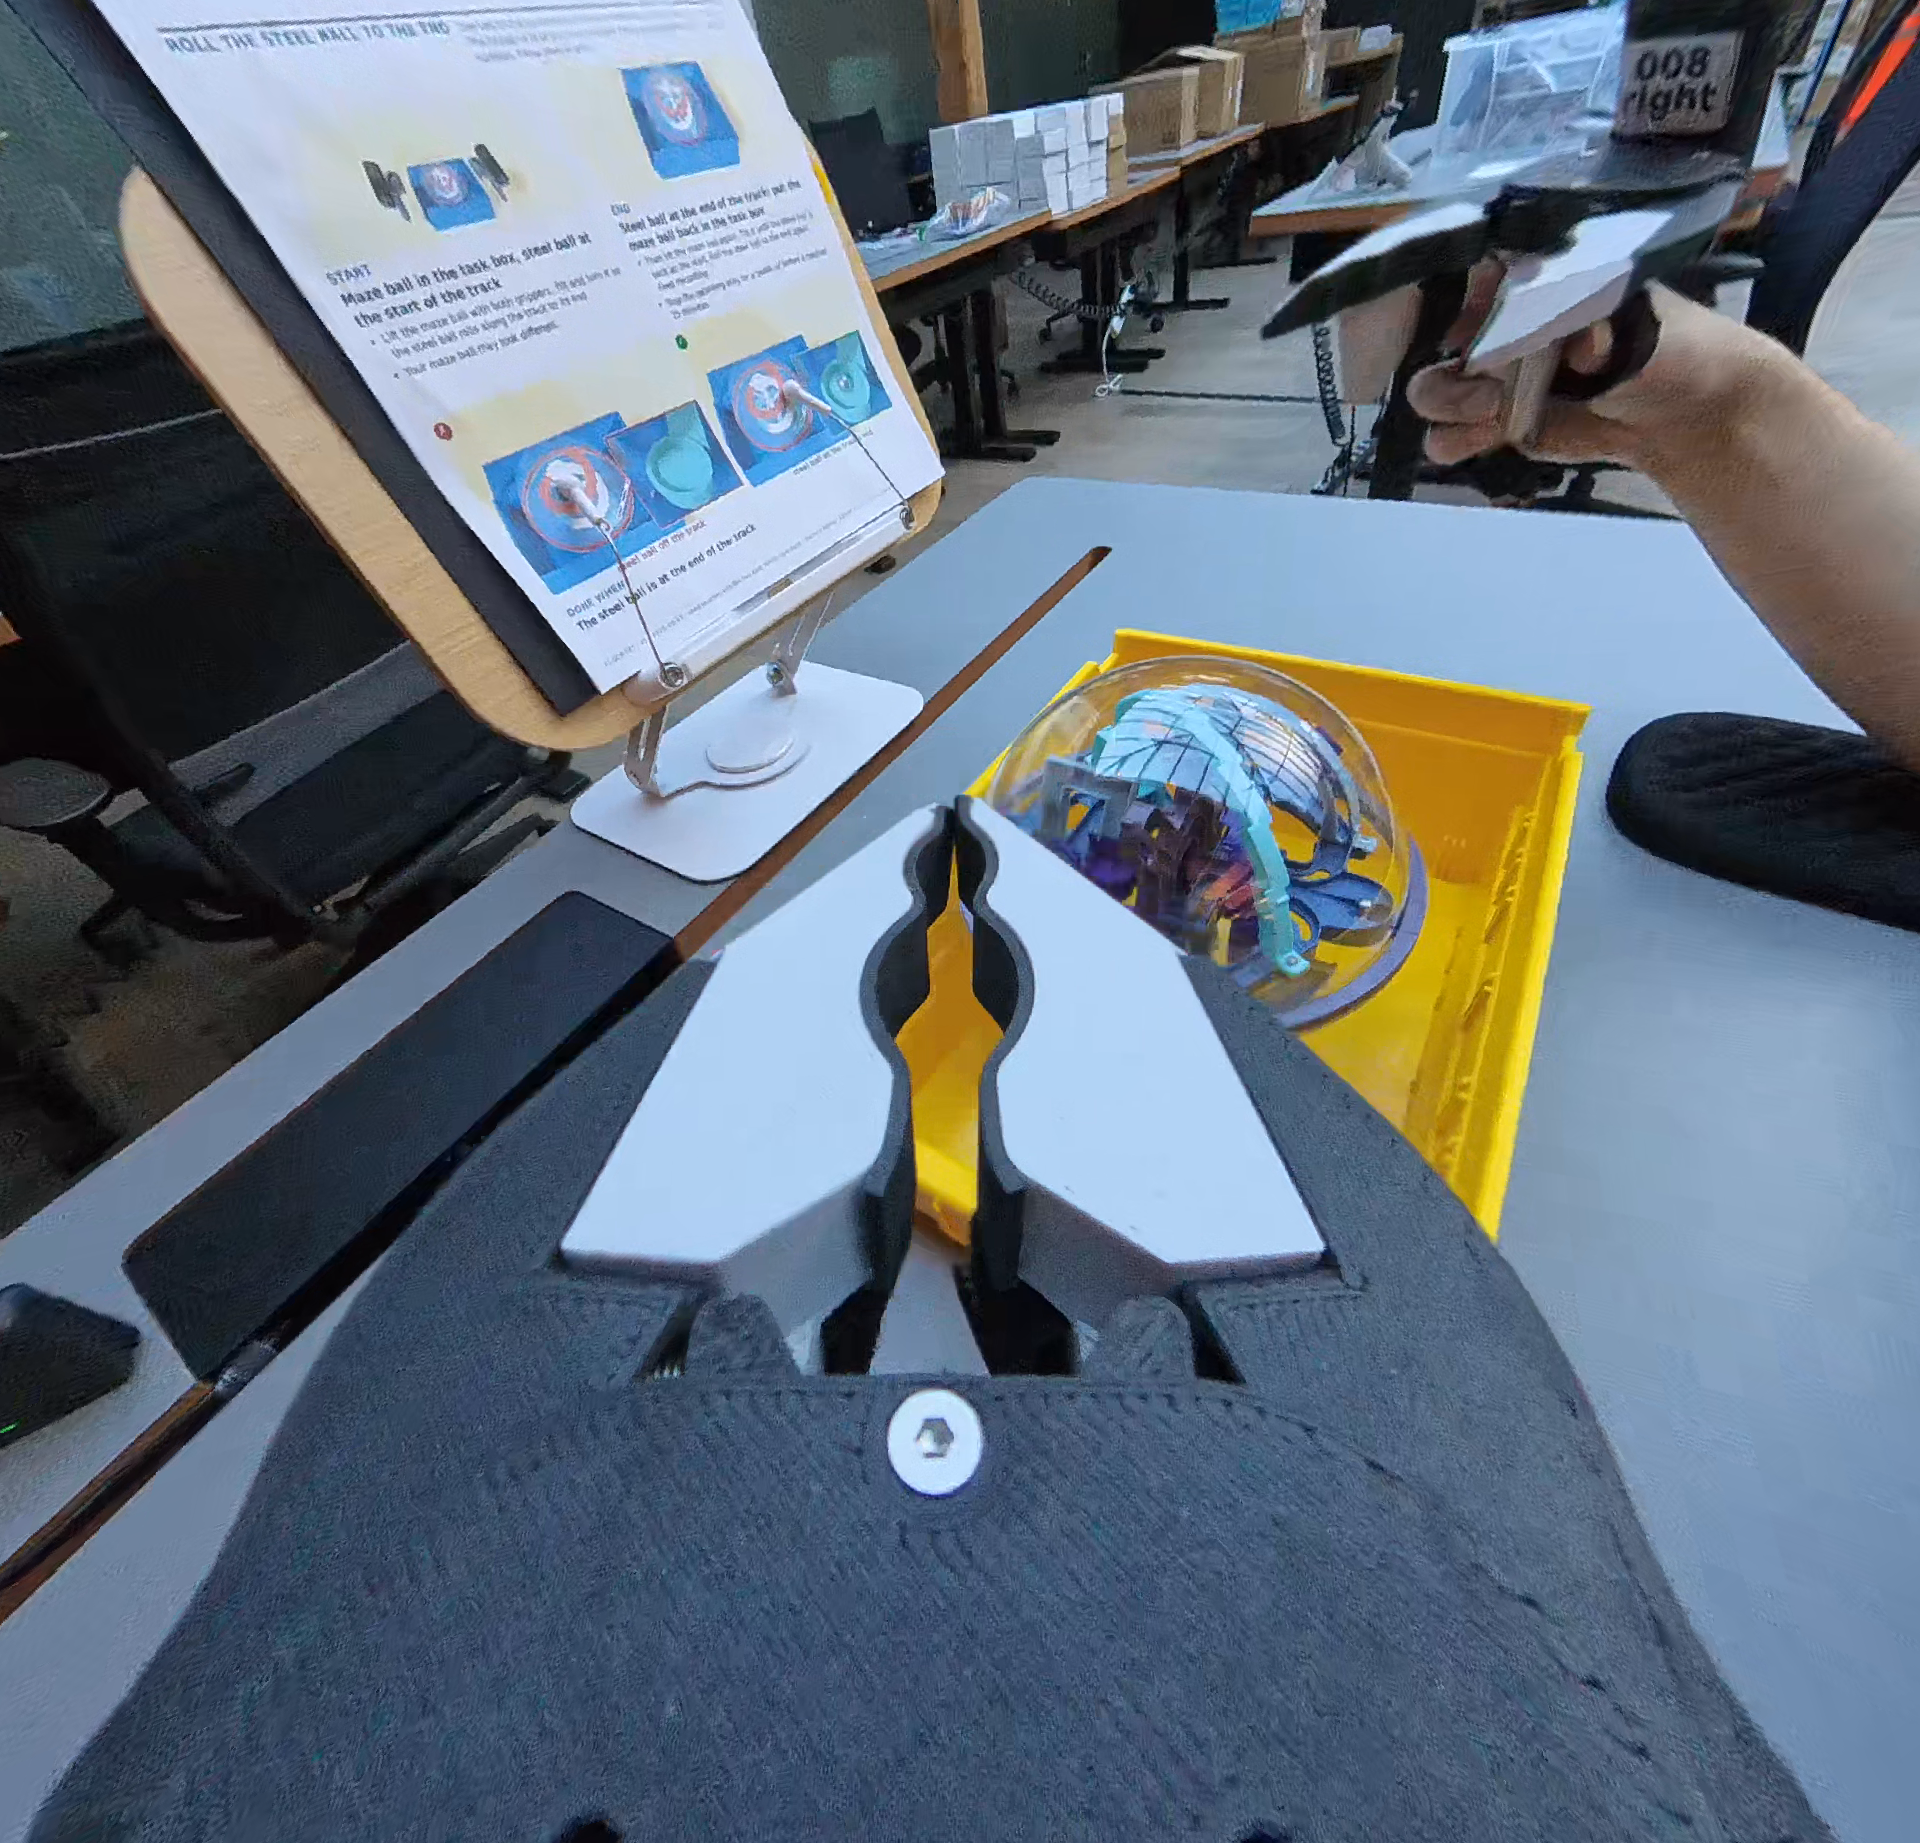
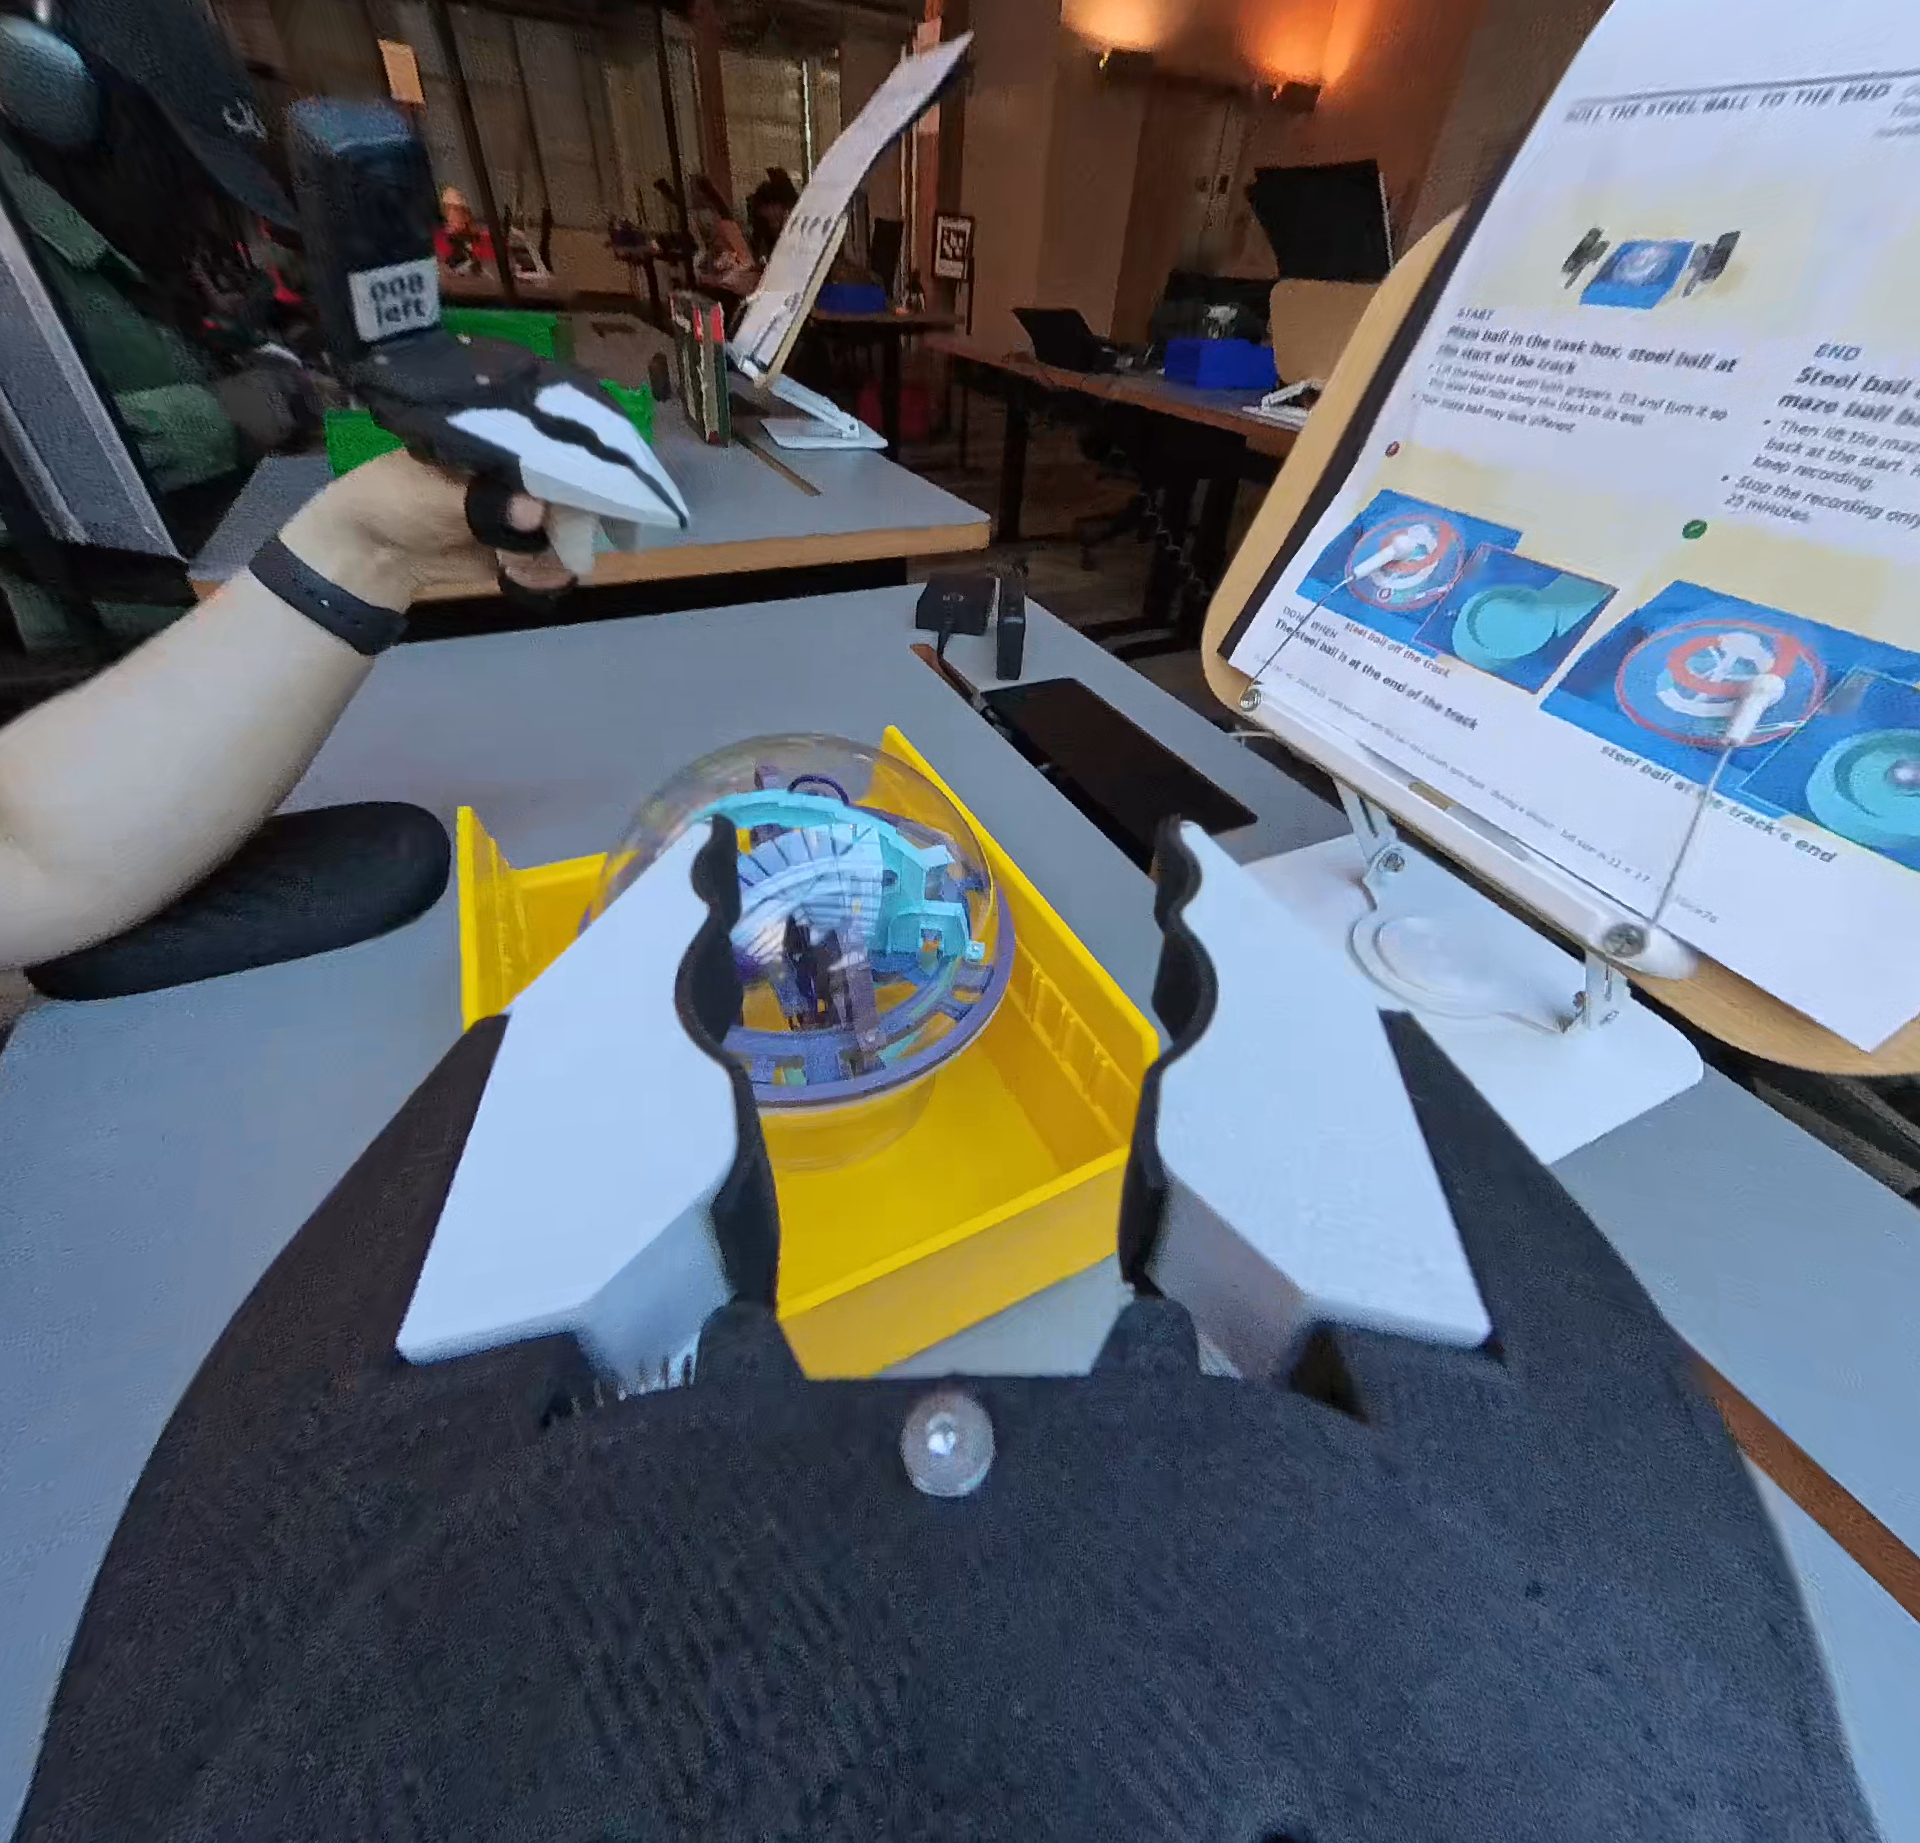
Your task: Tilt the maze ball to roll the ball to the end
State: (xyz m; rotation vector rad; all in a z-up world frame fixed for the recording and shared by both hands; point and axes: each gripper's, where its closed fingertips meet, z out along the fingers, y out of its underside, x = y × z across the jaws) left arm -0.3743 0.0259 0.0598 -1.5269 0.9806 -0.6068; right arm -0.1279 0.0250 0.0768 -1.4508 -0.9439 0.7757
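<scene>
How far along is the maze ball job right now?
Barely begun. Done: nothing visible; the maze ball sits in the yellow box on the table. In hand: the right gripper is open and aimed at it; the left gripper is shut, beside it, holding nothing. Left: grasp, lift, tilt. The steel ball cannot be made out.

Place: a large open workshop or lab hall, part storeroom.
Far end, upper right of the left wrist view: brown cardboard boxes (image 1: pixel 1184 94) stacked beside small white cartons (image 1: pixel 1023 157) on long wooden-edged workbenches (image 1: pixel 1049 219).
Upper middle of the right wrist view: more grey-topped desks (image 2: pixel 790 505), people seated far off, warm orange wall lamps (image 2: pixel 1117 37).
Near us: a printed instruction sheet on a wooden stand (image 1: pixel 499 318).
</scene>
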